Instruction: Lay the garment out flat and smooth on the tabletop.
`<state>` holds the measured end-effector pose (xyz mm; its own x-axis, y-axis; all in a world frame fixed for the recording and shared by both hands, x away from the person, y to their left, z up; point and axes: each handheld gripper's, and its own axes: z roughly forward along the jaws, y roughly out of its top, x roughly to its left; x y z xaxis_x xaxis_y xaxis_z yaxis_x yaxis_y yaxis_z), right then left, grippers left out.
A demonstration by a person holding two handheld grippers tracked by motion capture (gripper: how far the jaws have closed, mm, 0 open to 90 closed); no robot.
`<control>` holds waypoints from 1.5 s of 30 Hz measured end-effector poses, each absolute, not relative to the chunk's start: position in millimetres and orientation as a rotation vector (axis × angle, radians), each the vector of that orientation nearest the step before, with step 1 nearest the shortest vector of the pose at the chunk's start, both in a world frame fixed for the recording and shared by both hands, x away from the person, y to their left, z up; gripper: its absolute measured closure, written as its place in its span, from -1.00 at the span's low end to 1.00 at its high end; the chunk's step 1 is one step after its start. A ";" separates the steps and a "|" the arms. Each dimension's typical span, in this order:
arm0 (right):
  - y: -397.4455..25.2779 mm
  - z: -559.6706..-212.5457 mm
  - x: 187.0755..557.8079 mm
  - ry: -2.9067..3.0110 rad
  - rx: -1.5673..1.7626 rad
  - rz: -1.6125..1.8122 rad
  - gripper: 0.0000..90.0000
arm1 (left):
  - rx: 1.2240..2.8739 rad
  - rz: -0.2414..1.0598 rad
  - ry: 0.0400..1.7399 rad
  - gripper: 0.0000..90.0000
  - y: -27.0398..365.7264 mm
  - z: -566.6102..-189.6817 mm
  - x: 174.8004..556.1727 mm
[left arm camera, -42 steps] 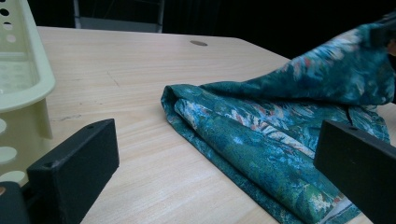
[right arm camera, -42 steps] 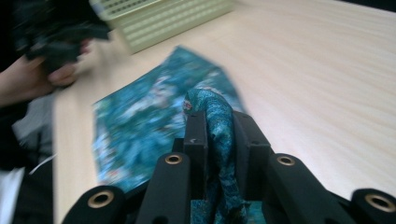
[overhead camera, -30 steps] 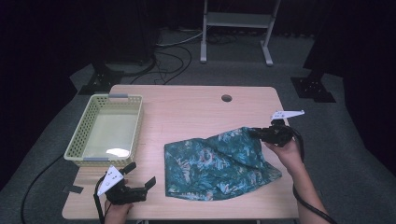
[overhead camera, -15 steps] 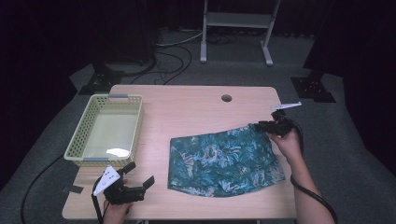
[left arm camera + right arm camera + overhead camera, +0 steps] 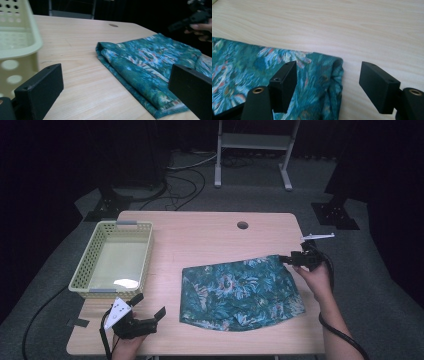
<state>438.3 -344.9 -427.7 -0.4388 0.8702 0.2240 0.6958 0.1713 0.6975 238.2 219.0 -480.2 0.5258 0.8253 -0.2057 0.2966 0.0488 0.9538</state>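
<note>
Now that the right tongs [image 5: 286,259] have let go, their jaws stand wide apart over the far right corner of the cloth [image 5: 240,292]. A second ago that corner was pinched and lifted, and the cloth was bunched up and slanted. Half a second ago it had been pulled out flatter. Now it lies spread on the wooden surface [image 5: 200,240], and in the right gripper view the corner [image 5: 332,72] sits between the open jaws with a small wrinkle in it, not held by anything.

The left tongs [image 5: 150,307] are open too, and they hold nothing. They rest at the near left edge of the surface, where they were in both earlier pictures, a little way from the near left corner of the cloth. In the left gripper view the folded edge of the cloth [image 5: 130,72] shows two layers, one lying on the other.

The yellow basket [image 5: 82,270] sits well to the left, with nothing in it.

I think the smoothing pull is done. The cloth looks ready for its next fold, and the left tongs are close enough to take a corner.
</note>
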 end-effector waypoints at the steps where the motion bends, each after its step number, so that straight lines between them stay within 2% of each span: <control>1: -346.2 -427.1 435.3 2.221 1.519 1.125 -0.33 | 1.531 0.505 1.014 -1.00 219.6 -480.2 239.4; 7: -354.8 -422.6 398.7 2.270 1.463 1.230 -0.31 | 1.622 0.402 1.026 -1.00 208.8 -474.3 243.8; 9: -355.6 -423.9 392.7 2.283 1.461 1.242 -0.30 | 1.670 0.417 0.990 -1.00 200.7 -470.5 242.7; 12: -358.6 -429.9 376.5 2.311 1.453 1.261 -0.25 | 1.753 0.395 0.950 -1.00 187.1 -465.0 244.3; 13: -359.1 -432.8 372.6 2.320 1.452 1.252 -0.25 | 1.776 0.386 0.935 -0.93 182.5 -463.5 244.9; 17: -359.9 -452.5 363.2 2.363 1.485 1.218 -0.22 | 1.812 0.327 0.917 -0.90 163.7 -456.6 250.8; 22: -357.6 -464.8 362.2 2.397 1.504 1.225 -0.19 | 1.977 0.349 0.855 -0.90 133.4 -448.9 260.0; 25: -352.1 -468.0 362.9 2.435 1.485 1.220 -0.13 | 2.072 0.398 0.783 -0.79 114.3 -446.4 262.6; 35: -338.7 -468.1 368.2 2.489 1.446 1.187 -0.02 | 2.242 0.341 0.686 -0.79 48.8 -450.0 278.1; 37: -337.8 -467.5 368.5 2.500 1.433 1.181 0.06 | 2.271 0.332 0.649 -0.69 40.4 -451.6 278.7; 41: -337.0 -467.3 369.3 2.505 1.416 1.175 0.32 | 2.317 0.289 0.632 -0.69 27.1 -457.3 283.4; 43: -336.0 -466.7 368.6 2.499 1.405 1.168 0.42 | 2.326 0.220 0.656 -0.68 22.7 -461.6 287.9; 45: -333.4 -464.4 367.4 2.501 1.378 1.152 0.59 | 2.360 0.211 0.645 -0.59 18.5 -465.4 289.5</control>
